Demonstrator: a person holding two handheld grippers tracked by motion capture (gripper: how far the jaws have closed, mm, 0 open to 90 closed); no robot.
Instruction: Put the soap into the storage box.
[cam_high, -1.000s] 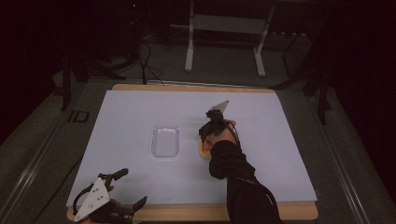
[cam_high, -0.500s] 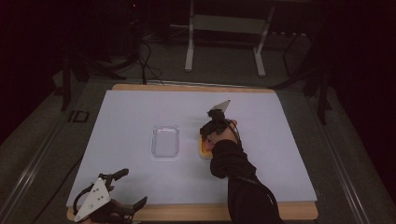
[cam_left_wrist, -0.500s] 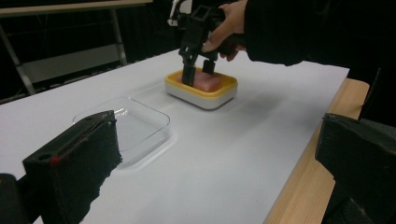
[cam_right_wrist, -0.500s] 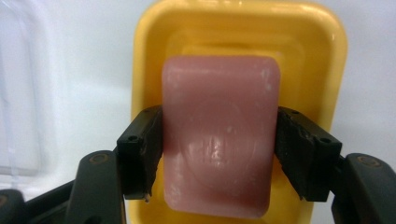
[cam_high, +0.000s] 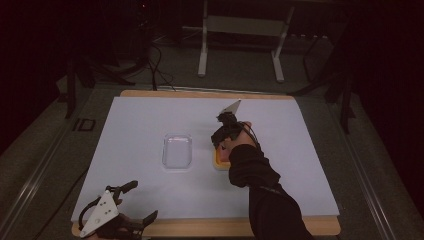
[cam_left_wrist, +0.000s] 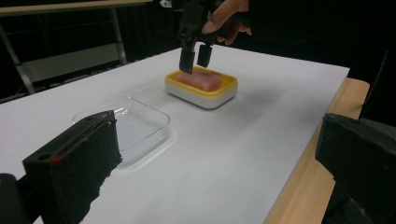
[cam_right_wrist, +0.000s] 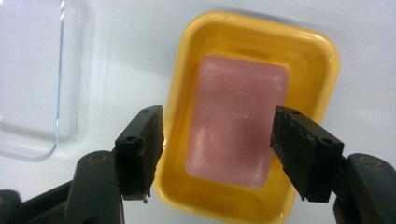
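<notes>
A pink bar of soap (cam_right_wrist: 238, 116) lies in a yellow dish (cam_right_wrist: 261, 42) near the middle of the white table. My right gripper (cam_right_wrist: 217, 126) points down over it, and its jaws have just been opening a little. They now stand on either side of the soap, with the bar below the gap and the pads not pressing on it. In the high view the right gripper (cam_high: 219, 144) is at the far end of the dish (cam_high: 218, 161). My left gripper (cam_high: 143, 200) rests open at the table's near left edge, with nothing between its jaws.
A clear shallow plastic tray (cam_high: 178, 151) lies just left of the dish. The white sheet (cam_high: 300, 150) covers a wooden tabletop whose edge (cam_left_wrist: 308, 177) shows at the near side. A metal stand (cam_high: 240, 30) is on the dark floor beyond the table.
</notes>
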